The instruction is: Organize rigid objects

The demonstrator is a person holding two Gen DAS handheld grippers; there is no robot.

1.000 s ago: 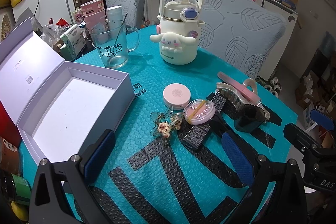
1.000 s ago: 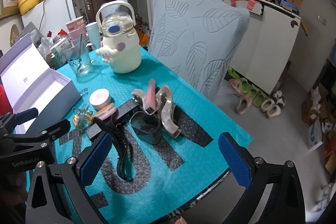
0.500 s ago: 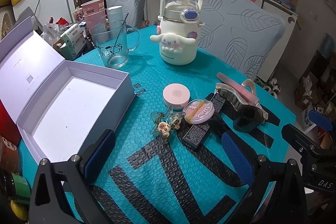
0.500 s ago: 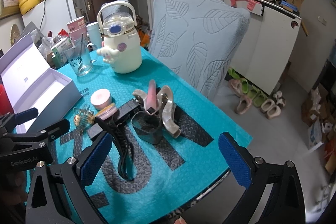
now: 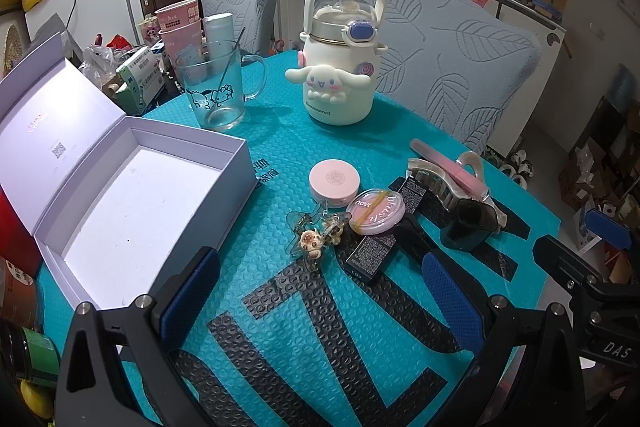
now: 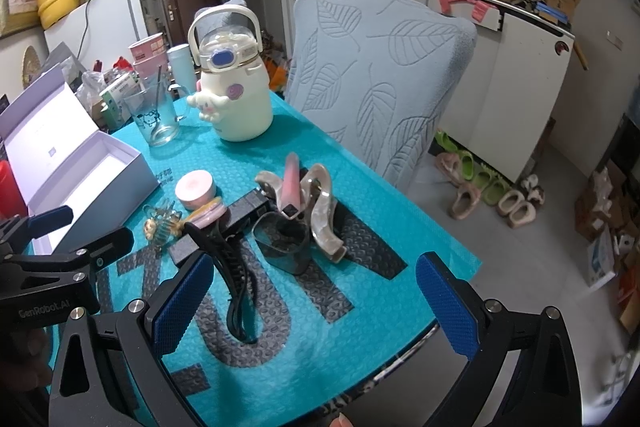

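An open white box (image 5: 132, 195) sits at the left of the teal mat, its inside bare. A cluster of small items lies mid-mat: a round pink compact (image 5: 335, 183), a pink puff case (image 5: 376, 213), a clear charm hair clip (image 5: 316, 239), a black rectangular box (image 5: 370, 255), a pearly claw clip (image 6: 320, 203) with a pink tube (image 6: 291, 183) on it, a smoky cup (image 6: 286, 243) and a black claw clip (image 6: 232, 279). My left gripper (image 5: 320, 291) is open and empty, near the charm clip. My right gripper (image 6: 316, 303) is open and empty, above the black clip.
A white Cinnamoroll bottle (image 5: 340, 67) and a glass mug (image 5: 218, 95) with a stirrer stand at the back of the mat. Pink cups and clutter sit behind the mug. A leaf-patterned chair (image 6: 384, 79) stands beside the table's right edge (image 6: 440, 259).
Both views have shifted very slightly; the right wrist view has edged a little to the left. No object has moved and both grippers stay open.
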